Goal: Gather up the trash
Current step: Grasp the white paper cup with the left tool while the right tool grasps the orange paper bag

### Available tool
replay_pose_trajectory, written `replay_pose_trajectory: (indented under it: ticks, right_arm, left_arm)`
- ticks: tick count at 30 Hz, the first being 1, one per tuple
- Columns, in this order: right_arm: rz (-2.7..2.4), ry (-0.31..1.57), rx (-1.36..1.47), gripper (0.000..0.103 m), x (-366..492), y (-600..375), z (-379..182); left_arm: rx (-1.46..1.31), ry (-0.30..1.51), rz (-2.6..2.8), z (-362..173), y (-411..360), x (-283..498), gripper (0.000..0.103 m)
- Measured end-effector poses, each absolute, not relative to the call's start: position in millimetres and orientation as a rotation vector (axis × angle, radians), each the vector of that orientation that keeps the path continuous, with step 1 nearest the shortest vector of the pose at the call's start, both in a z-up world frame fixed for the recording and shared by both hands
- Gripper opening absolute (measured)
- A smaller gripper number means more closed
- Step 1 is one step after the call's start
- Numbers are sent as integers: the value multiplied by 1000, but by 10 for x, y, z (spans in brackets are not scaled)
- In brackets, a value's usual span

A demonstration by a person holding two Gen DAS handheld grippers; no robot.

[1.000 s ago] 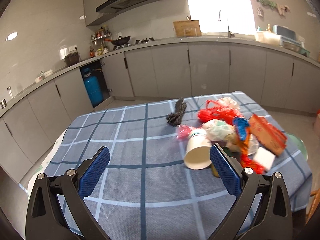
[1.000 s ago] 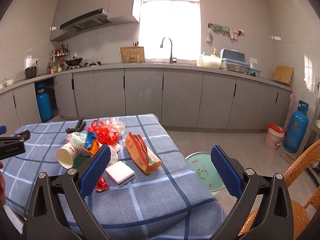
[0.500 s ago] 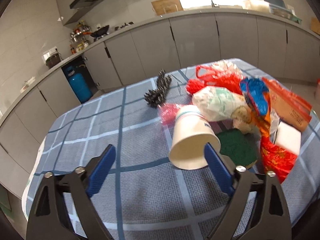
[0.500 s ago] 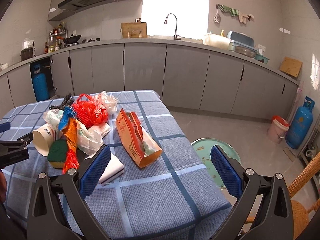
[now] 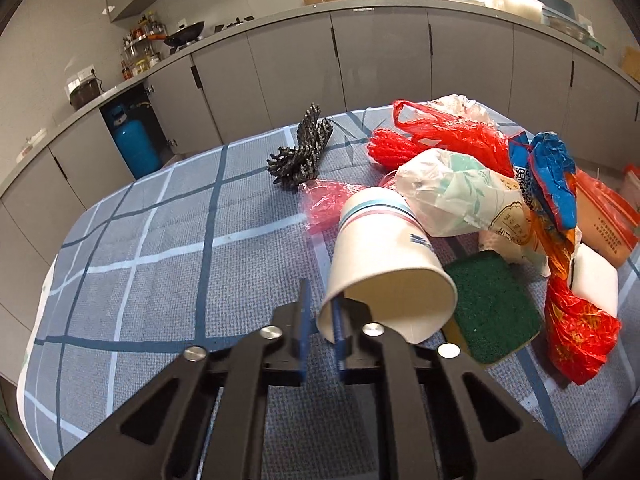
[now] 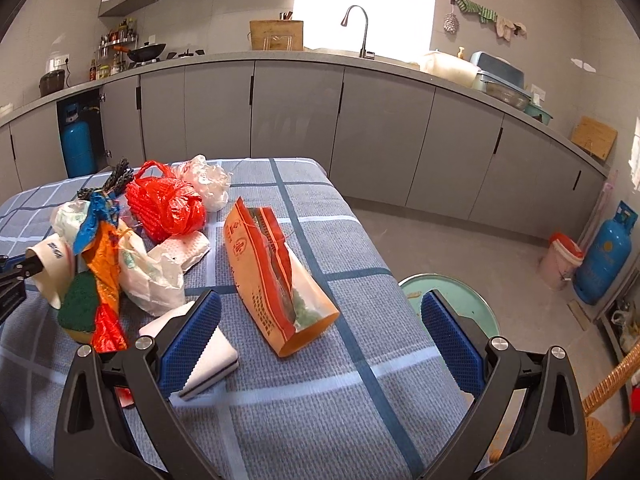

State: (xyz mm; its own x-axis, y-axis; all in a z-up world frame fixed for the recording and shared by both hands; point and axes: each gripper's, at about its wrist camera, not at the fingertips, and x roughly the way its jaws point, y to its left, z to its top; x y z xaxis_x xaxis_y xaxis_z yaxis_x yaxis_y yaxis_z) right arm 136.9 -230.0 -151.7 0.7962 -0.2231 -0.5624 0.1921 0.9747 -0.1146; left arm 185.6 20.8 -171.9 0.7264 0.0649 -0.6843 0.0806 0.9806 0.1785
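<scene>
Can't rly see much of the white block [image 6: 208, 354] bc the right gripper [image 6: 320, 336] finger covers its left part, the green sponge [image 5: 490, 306] is half tucked under the paper cup [image 5: 384, 264], & the left gripper [image 6: 12, 280] is cut off by the frame edge.

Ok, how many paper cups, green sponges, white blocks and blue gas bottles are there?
paper cup: 1
green sponge: 1
white block: 1
blue gas bottles: 2
total: 5
</scene>
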Motion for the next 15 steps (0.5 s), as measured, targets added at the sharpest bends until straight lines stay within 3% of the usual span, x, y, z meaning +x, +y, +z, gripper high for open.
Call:
replay_pose_trajectory:
  ticks: [4,7,10,12,15]
  right_arm:
    - [-209,614,-63,98,1525,-2285,-1537]
    - [-179,639,-49,87,1652,-2293,-1593]
    - [-143,696,-22,68,1769,-2329,-1708]
    - [-108,732,-3,29,1802,-2335,-1766]
    - [-77,737,4,14,1780,-2312,-1775]
  left_arm:
    - [187,744,-6,-1671,259,1820,4]
    - [175,716,0,-1592,303,1764,4]
    - [174,694,4,-1514,334,1717,4]
    - [169,682,7,-1461,366,1693,4]
    - [168,663,14,-1372,402,1662,4]
